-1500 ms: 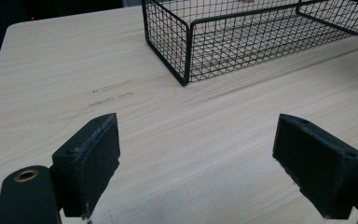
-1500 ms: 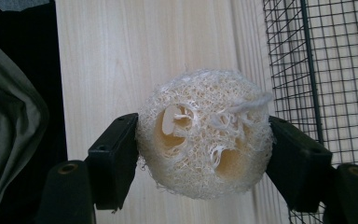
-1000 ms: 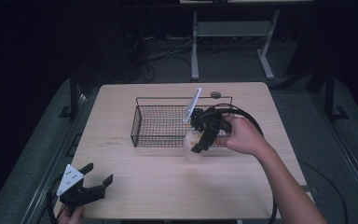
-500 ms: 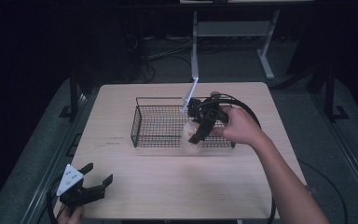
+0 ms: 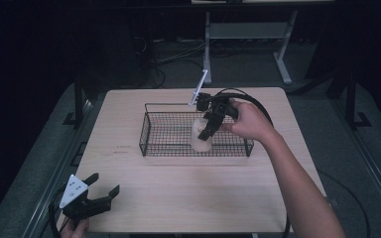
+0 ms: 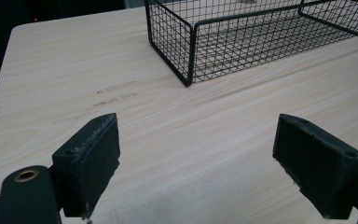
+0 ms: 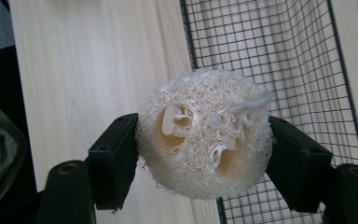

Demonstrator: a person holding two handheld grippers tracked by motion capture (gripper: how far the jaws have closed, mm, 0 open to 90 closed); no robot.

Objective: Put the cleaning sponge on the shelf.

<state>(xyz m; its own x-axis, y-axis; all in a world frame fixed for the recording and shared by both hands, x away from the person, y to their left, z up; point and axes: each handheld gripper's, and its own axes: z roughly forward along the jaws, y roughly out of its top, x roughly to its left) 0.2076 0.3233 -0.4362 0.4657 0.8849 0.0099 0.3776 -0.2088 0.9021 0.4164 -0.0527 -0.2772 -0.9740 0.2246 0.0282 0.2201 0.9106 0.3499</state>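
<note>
The right tool is clenched on a loofah, its two black jaws pressing the pale, fibrous piece from either side. In the high view the loofah hangs at the near wall of the wire basket, which sits mid-surface; whether it touches the mesh floor cannot be told. The left tool rests released at the surface's near left corner, jaws spread wide, well apart from the basket.
</note>
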